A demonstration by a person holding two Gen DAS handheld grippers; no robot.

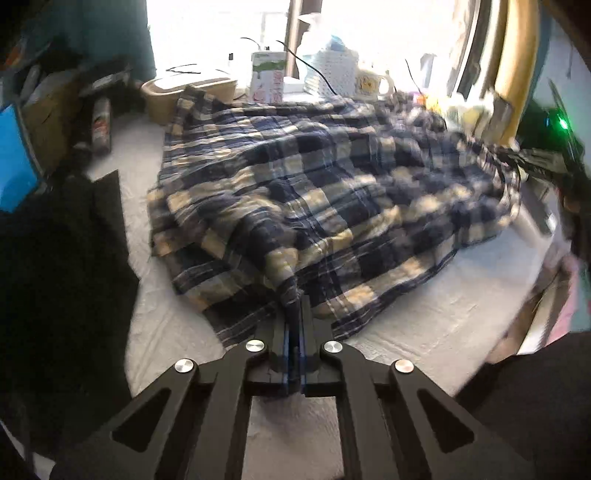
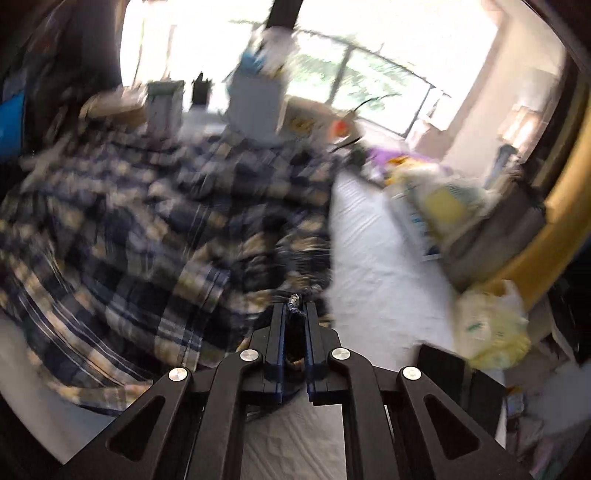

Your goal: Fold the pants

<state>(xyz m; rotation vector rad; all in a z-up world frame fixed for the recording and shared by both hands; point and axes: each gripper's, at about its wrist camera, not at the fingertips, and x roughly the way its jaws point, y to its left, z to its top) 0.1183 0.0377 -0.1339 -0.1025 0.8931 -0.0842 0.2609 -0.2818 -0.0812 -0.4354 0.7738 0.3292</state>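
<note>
Plaid pants (image 1: 317, 184) lay rumpled across white surface (image 1: 424, 325). Left hand-held gripper (image 1: 296, 299) clamped tight on near fabric edge. Right hand-held gripper (image 2: 295, 304) pinched bunched fabric at pants' right edge; view blurred.

A white quilted cover (image 1: 399, 325) forms the work surface. Along its far edge, before a bright window (image 1: 221, 33), stand a tan basket (image 1: 162, 96), a green-and-white carton (image 1: 267, 75), a white perforated container (image 1: 334, 70) and a cream mug (image 1: 371, 84). A dark cylindrical can (image 1: 101, 125) lies at the left. Yellow-and-white plastic bags (image 2: 491, 325) sit at the right side, beside a curved yellow frame (image 2: 561, 206).
</note>
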